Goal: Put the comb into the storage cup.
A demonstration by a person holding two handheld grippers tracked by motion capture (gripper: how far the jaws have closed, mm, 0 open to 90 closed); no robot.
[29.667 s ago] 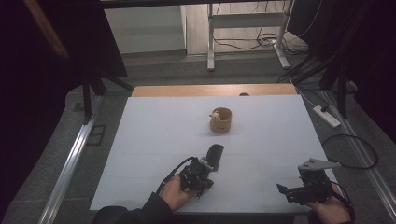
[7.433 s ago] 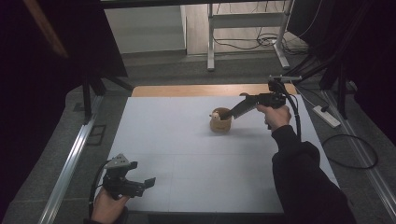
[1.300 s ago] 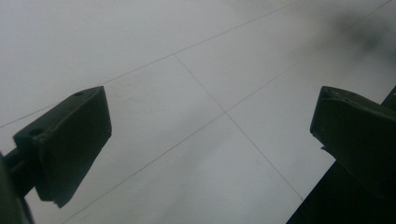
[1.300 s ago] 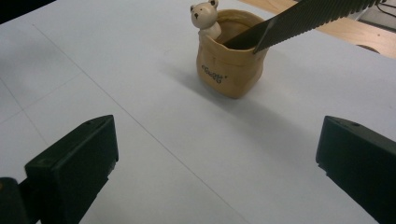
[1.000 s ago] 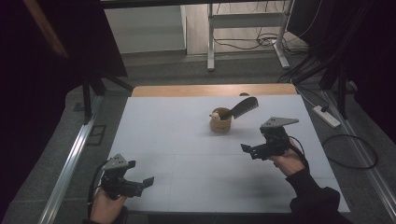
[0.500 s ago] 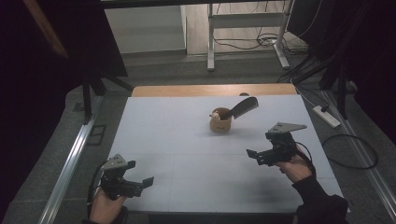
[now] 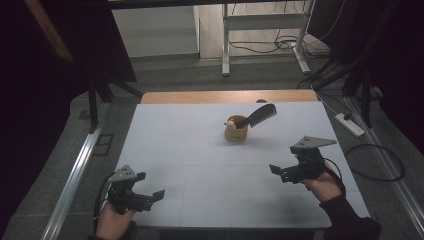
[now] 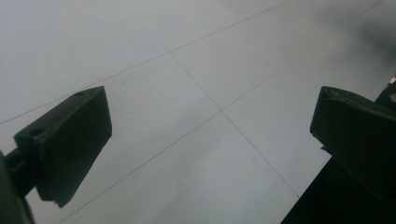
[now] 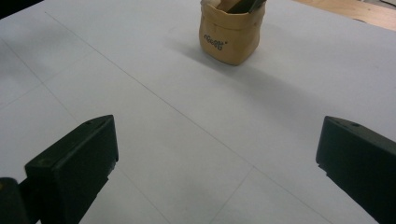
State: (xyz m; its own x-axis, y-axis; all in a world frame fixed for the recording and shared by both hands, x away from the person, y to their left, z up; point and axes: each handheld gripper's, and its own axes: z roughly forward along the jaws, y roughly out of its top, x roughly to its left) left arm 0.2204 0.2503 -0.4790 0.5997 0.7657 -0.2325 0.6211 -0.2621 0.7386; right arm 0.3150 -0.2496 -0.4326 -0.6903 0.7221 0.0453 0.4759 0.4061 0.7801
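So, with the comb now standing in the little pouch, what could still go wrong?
1. The comb leans far over the rim of the small tan pouch, its wide end out to the side. It may tip the pouch or slide out.
2. The pouch looks soft and light, so a bump to the table could topple it.
3. Both grippers, left and right, are open and well clear, so nothing steadies it.

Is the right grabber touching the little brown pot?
Apart. In the high view, bare white table lies between the right gripper and the pot.
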